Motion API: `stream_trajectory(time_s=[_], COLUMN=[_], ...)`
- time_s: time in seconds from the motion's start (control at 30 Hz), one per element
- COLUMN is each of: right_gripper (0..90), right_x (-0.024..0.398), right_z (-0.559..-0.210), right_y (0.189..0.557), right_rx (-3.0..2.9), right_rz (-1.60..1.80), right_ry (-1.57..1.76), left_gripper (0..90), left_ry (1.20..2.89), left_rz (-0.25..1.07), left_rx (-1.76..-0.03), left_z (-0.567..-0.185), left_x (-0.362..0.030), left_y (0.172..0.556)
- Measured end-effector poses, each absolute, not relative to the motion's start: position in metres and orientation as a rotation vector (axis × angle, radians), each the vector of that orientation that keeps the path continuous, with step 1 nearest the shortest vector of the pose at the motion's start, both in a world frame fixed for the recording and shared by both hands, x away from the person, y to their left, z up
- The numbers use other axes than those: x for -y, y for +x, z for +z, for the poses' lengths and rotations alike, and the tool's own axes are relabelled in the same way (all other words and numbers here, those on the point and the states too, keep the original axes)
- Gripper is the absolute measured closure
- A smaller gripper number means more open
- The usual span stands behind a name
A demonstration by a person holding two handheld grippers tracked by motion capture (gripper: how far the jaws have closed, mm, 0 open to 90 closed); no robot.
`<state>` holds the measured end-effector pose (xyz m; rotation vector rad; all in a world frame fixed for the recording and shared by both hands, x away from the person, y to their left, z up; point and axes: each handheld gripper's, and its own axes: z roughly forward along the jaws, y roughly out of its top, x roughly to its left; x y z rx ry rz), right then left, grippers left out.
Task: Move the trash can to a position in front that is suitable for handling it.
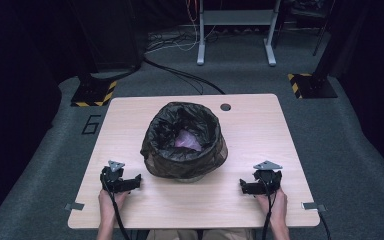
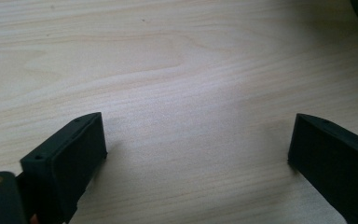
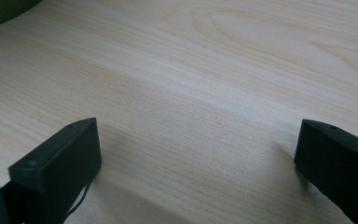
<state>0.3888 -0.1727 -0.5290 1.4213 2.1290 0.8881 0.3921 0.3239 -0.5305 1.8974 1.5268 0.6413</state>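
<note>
A round bin (image 1: 184, 142) lined with a black trash bag stands in the middle of the light wooden table (image 1: 250, 130); something pale pink lies inside it. My left gripper (image 1: 121, 181) rests on the table to the bin's lower left, held by a hand. In the left gripper view the left gripper (image 2: 198, 135) has its jaws wide apart over bare wood. My right gripper (image 1: 260, 184) rests to the bin's lower right. The right gripper view shows the right gripper (image 3: 198, 140) with its jaws spread wide and nothing between them.
A round cable hole (image 1: 225, 107) sits near the table's far edge. Metal clips (image 1: 74, 206) are on the front corners. Beyond the table, the grey floor holds cables, a desk frame (image 1: 235, 30) and hazard-striped stand bases (image 1: 94, 93).
</note>
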Motion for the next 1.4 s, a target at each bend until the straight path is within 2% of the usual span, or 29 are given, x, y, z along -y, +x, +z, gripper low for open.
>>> stream_trajectory(time_s=[0.53,0.6,0.93,1.4], right_gripper=[0.8,0.9,1.1,1.4], right_x=[0.173,0.173,0.173,0.174], right_z=[-0.529,-0.529,-0.529,-0.529], right_y=[0.388,0.388,0.389,0.389], right_rx=[-2.126,-2.123,-2.121,-2.112], right_rz=[0.894,0.894,0.896,0.895], right_ry=[1.411,1.410,1.412,1.416], left_gripper=[0.0,0.0,0.0,0.0], left_ry=[1.924,1.887,1.886,1.874], left_rz=[0.591,0.524,0.498,0.451], left_rx=[-1.451,-1.432,-1.263,-1.132], left_z=[-0.530,-0.529,-0.504,-0.495], left_x=[-0.321,-0.319,-0.289,-0.256], left_y=[0.388,0.384,0.372,0.385])
